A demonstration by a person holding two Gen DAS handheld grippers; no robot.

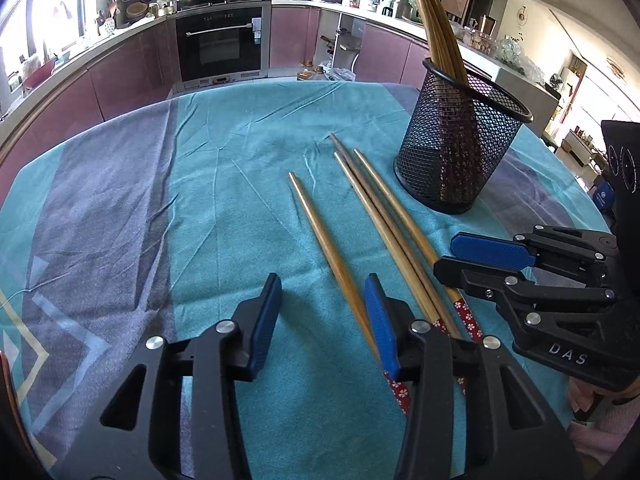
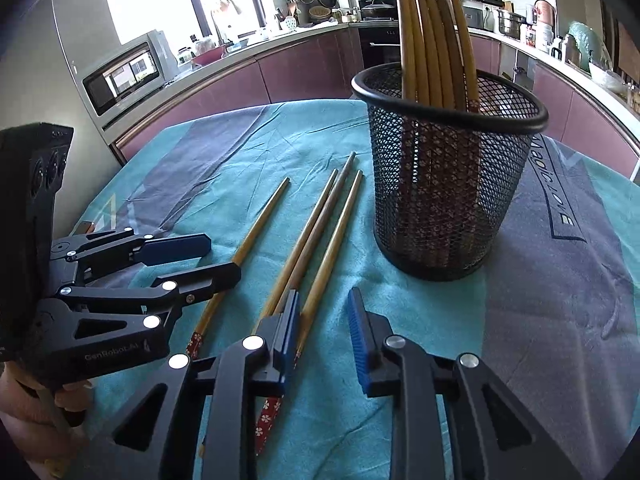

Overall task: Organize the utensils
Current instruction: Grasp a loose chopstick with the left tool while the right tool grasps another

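Observation:
Several wooden chopsticks with red flowered ends lie on the teal cloth: one apart (image 1: 320, 232) (image 2: 256, 228) and three side by side (image 1: 384, 220) (image 2: 320, 232). A black mesh holder (image 1: 460, 148) (image 2: 444, 184) stands behind them with several chopsticks (image 1: 432, 24) (image 2: 432, 32) upright in it. My left gripper (image 1: 324, 292) (image 2: 216, 256) is open and empty, its right finger over the lone chopstick. My right gripper (image 2: 324, 312) (image 1: 444, 252) is open and empty, low over the thick ends of the three chopsticks.
The table has a teal and grey cloth (image 1: 200, 200) (image 2: 560, 280). Kitchen counters, an oven (image 1: 220, 48) and a microwave (image 2: 124, 76) stand behind the table. The two grippers are close together near the table's front.

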